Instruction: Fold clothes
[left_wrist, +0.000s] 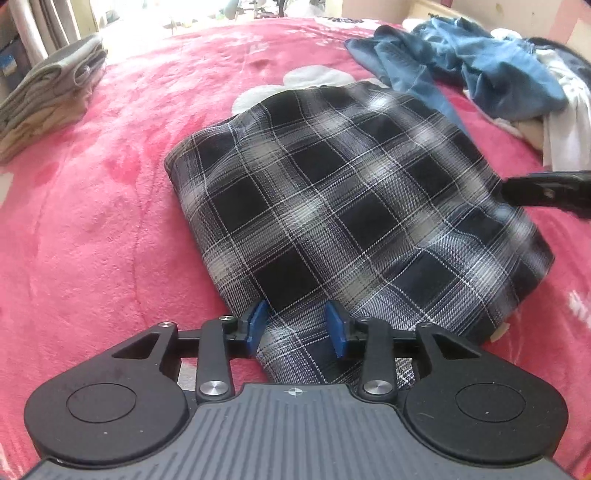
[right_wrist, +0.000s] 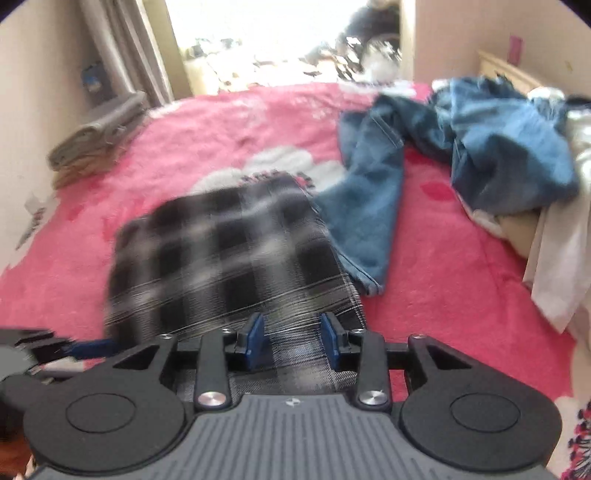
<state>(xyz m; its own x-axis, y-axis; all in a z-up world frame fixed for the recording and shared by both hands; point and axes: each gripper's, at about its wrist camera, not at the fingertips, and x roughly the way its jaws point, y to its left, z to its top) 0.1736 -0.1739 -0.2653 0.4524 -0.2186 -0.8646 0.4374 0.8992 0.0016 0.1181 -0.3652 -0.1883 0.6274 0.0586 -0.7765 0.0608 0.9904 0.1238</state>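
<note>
Left wrist view: plaid garment (left_wrist: 332, 206) lies folded beneath both spread-fingered tools, left tool (left_wrist: 297, 326) and right tool (right_wrist: 291, 338).

Centre: folded shirt (left_wrist: 332, 206) on the bed (left_wrist: 92, 221)
Far left: stack of folded clothes (left_wrist: 44, 96)
Far right: jeans (left_wrist: 480, 70), in a heap touching the shirt's far corner

- Left wrist view: low, close over folded black-and-white plaid cloth (left_wrist: 351, 206), facing across pink fleece blanket (left_wrist: 92, 221).
- Right wrist view: same direction, sharing cloth (right_wrist: 221, 251), blanket (right_wrist: 443, 280), crumpled blue jeans (right_wrist: 498, 155).
</note>
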